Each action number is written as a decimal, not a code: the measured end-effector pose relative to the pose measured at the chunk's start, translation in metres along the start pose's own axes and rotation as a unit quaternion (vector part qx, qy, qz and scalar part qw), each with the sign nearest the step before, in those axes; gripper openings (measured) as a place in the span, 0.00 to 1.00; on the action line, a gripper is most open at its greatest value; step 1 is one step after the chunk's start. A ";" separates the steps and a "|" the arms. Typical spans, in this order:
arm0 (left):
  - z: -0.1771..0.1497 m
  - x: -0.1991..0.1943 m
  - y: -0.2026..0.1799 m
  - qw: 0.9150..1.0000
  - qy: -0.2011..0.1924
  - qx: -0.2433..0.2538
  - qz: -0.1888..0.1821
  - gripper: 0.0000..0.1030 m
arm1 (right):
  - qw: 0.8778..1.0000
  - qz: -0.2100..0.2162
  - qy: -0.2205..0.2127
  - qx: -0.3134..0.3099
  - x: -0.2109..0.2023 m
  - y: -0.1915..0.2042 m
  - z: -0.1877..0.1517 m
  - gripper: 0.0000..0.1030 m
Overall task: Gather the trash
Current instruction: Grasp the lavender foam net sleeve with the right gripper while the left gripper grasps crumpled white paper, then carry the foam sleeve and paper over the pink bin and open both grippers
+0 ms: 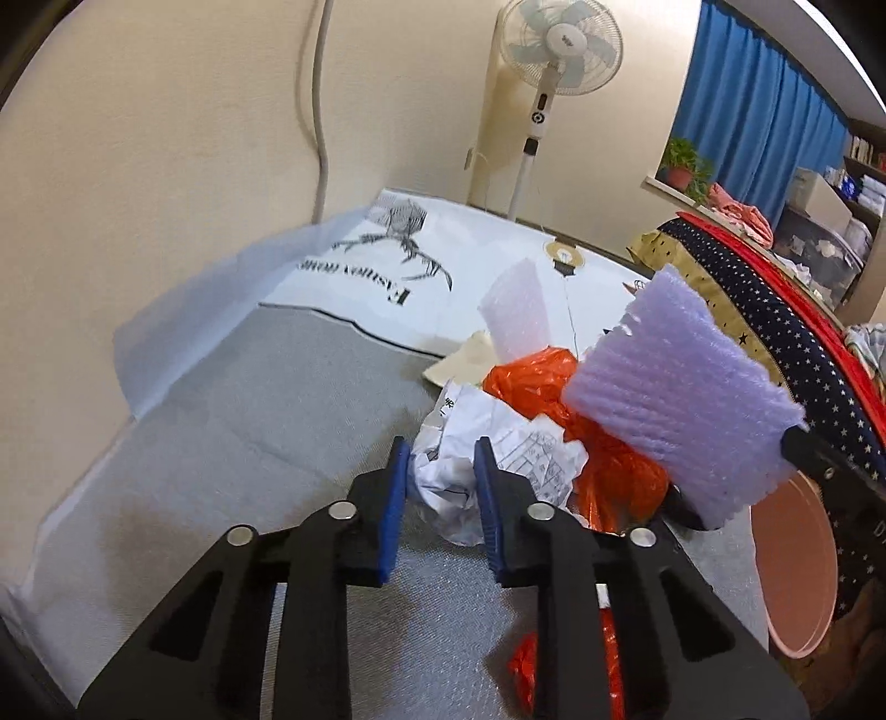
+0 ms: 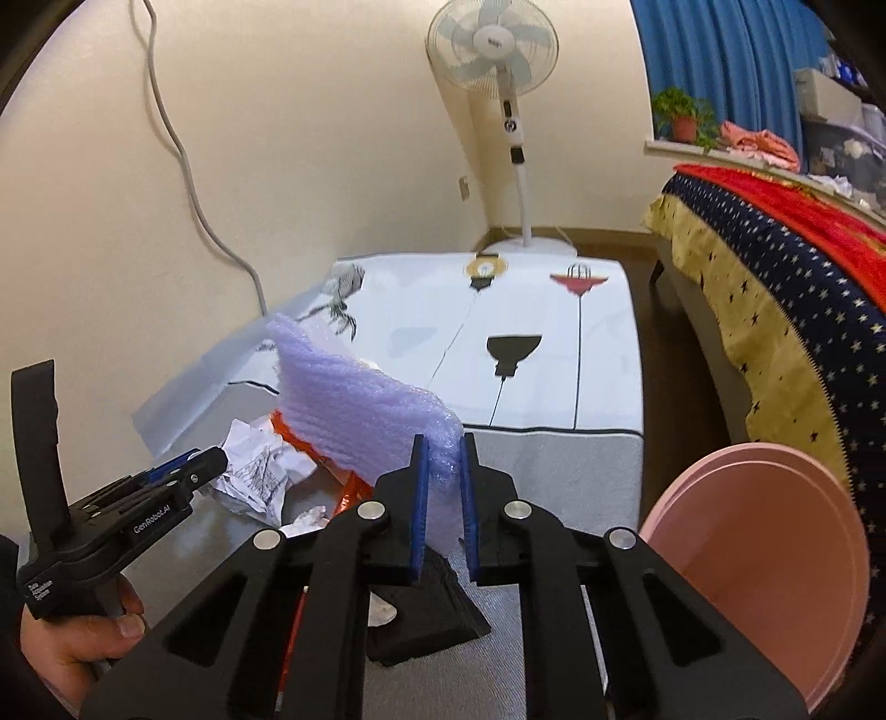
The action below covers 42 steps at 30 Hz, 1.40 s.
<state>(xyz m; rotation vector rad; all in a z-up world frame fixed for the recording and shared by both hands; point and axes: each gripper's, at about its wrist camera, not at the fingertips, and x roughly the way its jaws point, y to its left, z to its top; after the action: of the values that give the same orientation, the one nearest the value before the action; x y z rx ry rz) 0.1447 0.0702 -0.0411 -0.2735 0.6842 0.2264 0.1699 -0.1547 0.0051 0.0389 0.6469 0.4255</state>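
Note:
My right gripper (image 2: 441,493) is shut on a lilac foam sheet (image 2: 354,410) and holds it up above the trash pile; the sheet also shows in the left wrist view (image 1: 681,404). My left gripper (image 1: 440,493) has its jaws on either side of a crumpled white paper (image 1: 498,471), with a gap between them. That paper (image 2: 260,476) lies on the grey mat. An orange plastic bag (image 1: 554,387) lies behind the paper. A pink bin (image 2: 764,554) stands at the right.
A second white foam piece (image 1: 515,315) stands behind the pile. A black scrap (image 2: 426,615) lies under my right gripper. A white printed sheet (image 2: 498,354), a standing fan (image 2: 498,50) and a star-patterned bed cover (image 2: 775,288) are beyond.

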 end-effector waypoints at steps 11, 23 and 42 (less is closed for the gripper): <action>0.000 -0.028 0.000 1.000 -0.024 0.016 -0.005 0.13 | 0.999 -0.026 -0.036 -0.001 -0.045 -0.005 0.000 0.11; 0.002 -0.061 -0.022 0.997 -0.059 0.043 -0.040 0.13 | 0.995 -0.069 -0.067 0.015 -0.091 -0.017 -0.005 0.11; 0.000 -0.081 -0.062 0.990 -0.079 0.067 -0.097 0.13 | 0.985 -0.126 -0.094 0.074 -0.144 -0.047 -0.014 0.11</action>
<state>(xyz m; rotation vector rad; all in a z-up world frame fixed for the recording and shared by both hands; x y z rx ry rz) 0.1020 0.0023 0.0215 -0.1886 0.5094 0.0151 0.0762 -0.2562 0.0695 0.1351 0.4881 0.1271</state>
